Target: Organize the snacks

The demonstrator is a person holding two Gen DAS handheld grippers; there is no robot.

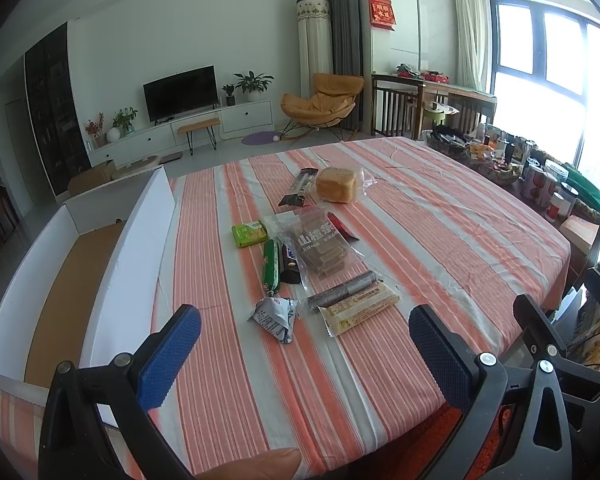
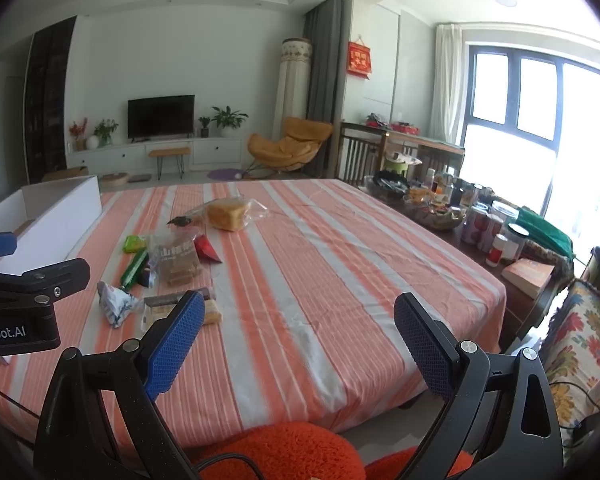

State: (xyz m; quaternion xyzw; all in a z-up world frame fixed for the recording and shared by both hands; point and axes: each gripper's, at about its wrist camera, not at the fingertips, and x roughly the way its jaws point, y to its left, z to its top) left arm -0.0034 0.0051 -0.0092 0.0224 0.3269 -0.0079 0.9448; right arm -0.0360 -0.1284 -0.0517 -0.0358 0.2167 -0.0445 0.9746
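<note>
At the far left, a long white cardboard box with a brown floor (image 1: pixel 140 240) is lying along the edge of the striped orange-and-white tabletop (image 1: pixel 440 232), its open top facing up and nothing showing inside it. Just right of it, the snacks are sitting in a loose cluster: a small green biscuit packet (image 1: pixel 249 233), a green sausage-shaped stick (image 1: pixel 271 265), a clear bag of brown haw slices (image 1: pixel 315 246) and, farther back, a bagged loaf of bread (image 1: pixel 337 185). Nearest the person are a crumpled silver-white wrapper (image 1: pixel 275 317) and a long pale yellow bar (image 1: pixel 360 310), whose long axis is running diagonally, rising to the right.

The left gripper (image 1: pixel 304 356) is hovering with its jaws spread wide and empty, the silver wrapper lying almost straight ahead, near. The right gripper (image 2: pixel 300 344) is also holding nothing, its jaws wide apart, and the cluster is lying off to its left. The left gripper looks the better placed, being nearer both wrapper and box.
</note>
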